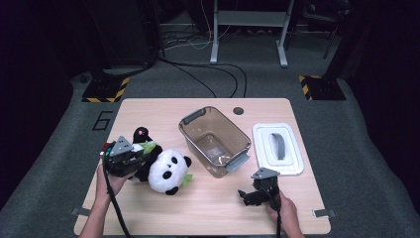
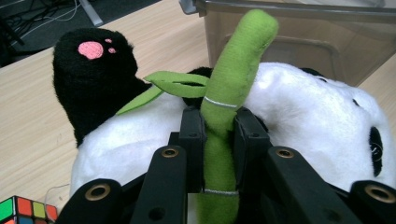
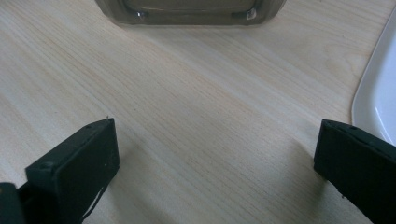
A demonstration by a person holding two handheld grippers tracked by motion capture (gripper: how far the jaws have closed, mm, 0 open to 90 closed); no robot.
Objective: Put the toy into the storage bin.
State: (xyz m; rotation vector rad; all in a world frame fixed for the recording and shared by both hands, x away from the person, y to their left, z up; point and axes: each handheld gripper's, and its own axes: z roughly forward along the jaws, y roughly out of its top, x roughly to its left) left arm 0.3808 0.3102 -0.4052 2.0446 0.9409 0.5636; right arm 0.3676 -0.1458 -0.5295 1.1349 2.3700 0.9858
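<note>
A black-and-white plush panda [image 1: 168, 170] lies on the table's left half, its white body [image 2: 303, 107] close before the left gripper's camera. A green plush bamboo stalk [image 2: 229, 93] stands up from the panda. My left gripper [image 2: 219, 133] is shut on this stalk, its black pads pressed against both sides. From above, that left gripper [image 1: 141, 154] sits over the panda's left side, held by a hand. My right gripper [image 3: 215, 158] hovers open over bare wood, nothing between its jaws. It appears at the front right [image 1: 250, 193] of the table.
A clear smoky plastic bin [image 1: 214, 140] stands mid-table, and its near wall [image 3: 191, 11] faces the right gripper. The bin's white lid [image 1: 277, 148] with a grey handle lies to its right. A colour cube [image 2: 25, 210] rests beside the left gripper. Cables cross the floor beyond the table.
</note>
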